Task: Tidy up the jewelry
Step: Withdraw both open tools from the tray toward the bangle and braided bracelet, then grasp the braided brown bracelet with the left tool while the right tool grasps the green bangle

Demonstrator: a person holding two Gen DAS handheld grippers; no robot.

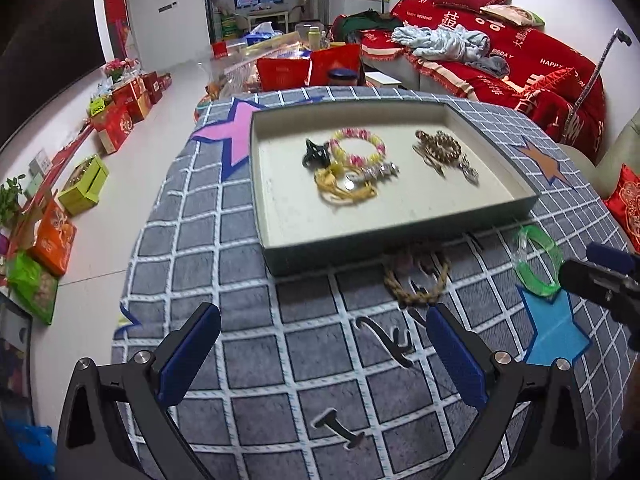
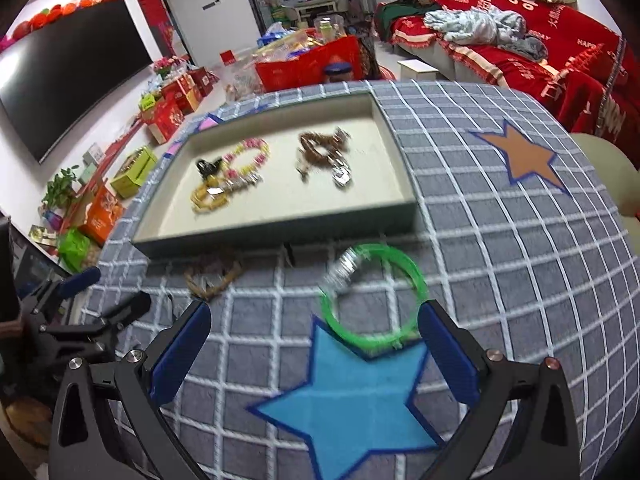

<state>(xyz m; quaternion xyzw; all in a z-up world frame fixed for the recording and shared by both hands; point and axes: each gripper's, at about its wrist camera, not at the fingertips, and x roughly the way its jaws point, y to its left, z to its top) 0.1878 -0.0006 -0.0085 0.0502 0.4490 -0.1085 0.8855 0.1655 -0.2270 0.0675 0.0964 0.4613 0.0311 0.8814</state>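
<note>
Right gripper [image 2: 316, 356] spread wide, holding nothing, just short of the translucent green plastic bangle [image 2: 374, 294] lying flat on the grey checked cloth [image 2: 500, 240]. Best pinched across the near rim, clear of the silver piece [image 2: 344, 270] inside. Left gripper [image 1: 324, 360] likewise wide and empty, near the brown braided cord bracelet [image 1: 416, 280]. Beyond, the shallow grey tray [image 1: 400, 242] holding sorted pieces.

Bare cloth [image 2: 500, 240] right of tray [image 2: 276, 226]; green bangle [image 2: 374, 294] blocks its near wall.
</note>
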